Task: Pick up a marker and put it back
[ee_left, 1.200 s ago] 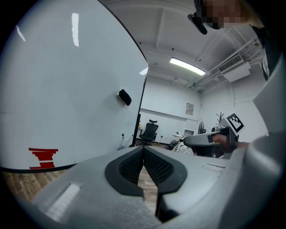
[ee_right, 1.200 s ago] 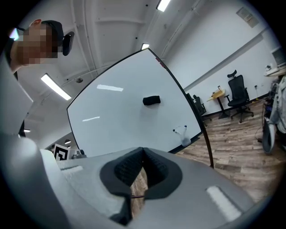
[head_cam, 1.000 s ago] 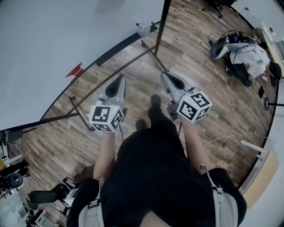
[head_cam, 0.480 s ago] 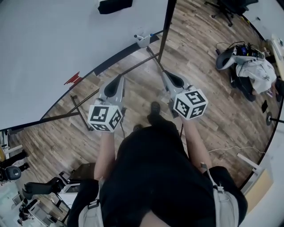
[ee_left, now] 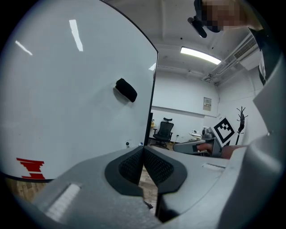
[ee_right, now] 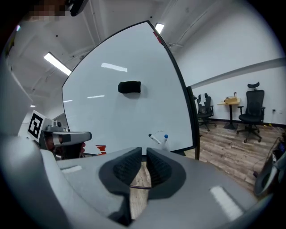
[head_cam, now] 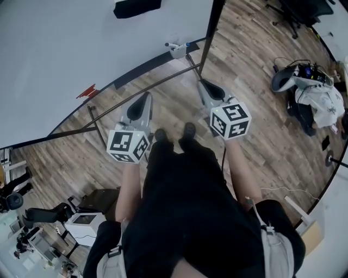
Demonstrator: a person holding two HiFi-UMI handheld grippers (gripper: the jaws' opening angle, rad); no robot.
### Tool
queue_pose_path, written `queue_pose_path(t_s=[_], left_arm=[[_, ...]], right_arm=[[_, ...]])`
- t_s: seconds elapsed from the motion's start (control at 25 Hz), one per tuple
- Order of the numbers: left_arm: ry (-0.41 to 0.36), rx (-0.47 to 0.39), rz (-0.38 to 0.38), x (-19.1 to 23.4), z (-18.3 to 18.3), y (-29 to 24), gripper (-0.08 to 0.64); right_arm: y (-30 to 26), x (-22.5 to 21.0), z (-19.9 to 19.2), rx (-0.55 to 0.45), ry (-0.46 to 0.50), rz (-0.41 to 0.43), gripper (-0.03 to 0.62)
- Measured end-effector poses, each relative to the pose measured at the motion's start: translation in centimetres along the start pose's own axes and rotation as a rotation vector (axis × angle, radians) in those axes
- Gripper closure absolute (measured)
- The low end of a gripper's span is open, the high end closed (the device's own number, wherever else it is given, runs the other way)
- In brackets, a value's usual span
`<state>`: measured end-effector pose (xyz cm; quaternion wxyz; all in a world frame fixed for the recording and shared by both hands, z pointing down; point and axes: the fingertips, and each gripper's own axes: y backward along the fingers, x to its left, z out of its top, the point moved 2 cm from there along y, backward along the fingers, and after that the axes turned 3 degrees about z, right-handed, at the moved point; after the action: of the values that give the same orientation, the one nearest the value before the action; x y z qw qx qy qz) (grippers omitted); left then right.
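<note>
Two markers, one black-capped and one blue-capped, stand in a small holder on the whiteboard's lower edge. My right gripper points at them from some way off. Its jaws are opening, with a narrow gap and nothing between them. In the head view it hangs below the holder, over the wooden floor. My left gripper is shut on nothing and faces the whiteboard. In the head view it is level with the right one, further left.
A black eraser sticks to the whiteboard, and a red mark sits near the board's lower edge. The board's dark stand and its legs cross the floor ahead of the grippers. Office chairs and gear are to the right.
The person has stepped toward the whiteboard. The marker holder sits nearer both grippers in the head view, and the eraser has come into sight at the top.
</note>
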<state>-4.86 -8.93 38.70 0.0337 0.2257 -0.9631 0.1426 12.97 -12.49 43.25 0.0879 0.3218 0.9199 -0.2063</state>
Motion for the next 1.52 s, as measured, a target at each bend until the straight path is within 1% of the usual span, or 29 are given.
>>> queue_pose_path(t_s=[0.12,0.16,0.28,0.44,0.64,0.96,1.16,1.32,1.52], left_arm=[[-0.002,-0.007,0.018,0.3,0.3,-0.5,0.548],[-0.001,-0.006,0.021,0.3,0.4,-0.6,0.548],[0.002,-0.001,0.021,0.3,0.5,-1.0,0.548],[-0.005,-0.009,0.008,0.8,1.1,-2.3,0.549],[0.000,-0.017,-0.009,1.4,1.4,-3.6,0.548],[-0.004,-0.019,-0.011,3.5,2.1,-4.1,0.548],[0.008,-0.020,0.007,4.7,2.2,-4.8,0.548],[0.014,-0.018,0.016,5.1,2.1,-4.8,0.548],[0.024,-0.018,0.039,6.2,2.0,-4.6,0.548]], right_arm=[[-1.5,-0.9,0.1,0.024,0.011,0.020,0.563],[-1.9,-1.2,0.1,0.031,0.011,0.021,0.549],[-3.0,-2.0,0.2,0.043,0.003,0.017,0.535],[-5.2,-3.5,0.5,0.048,0.000,-0.002,0.503],[-8.0,-5.6,0.8,0.055,-0.036,-0.039,0.483],[-12.0,-7.5,1.3,0.096,-0.041,-0.067,0.477],[-14.7,-8.1,1.4,0.127,-0.029,-0.067,0.472],[-16.0,-9.0,0.9,0.157,-0.039,-0.071,0.471],[-17.4,-9.5,0.9,0.170,-0.029,-0.084,0.472]])
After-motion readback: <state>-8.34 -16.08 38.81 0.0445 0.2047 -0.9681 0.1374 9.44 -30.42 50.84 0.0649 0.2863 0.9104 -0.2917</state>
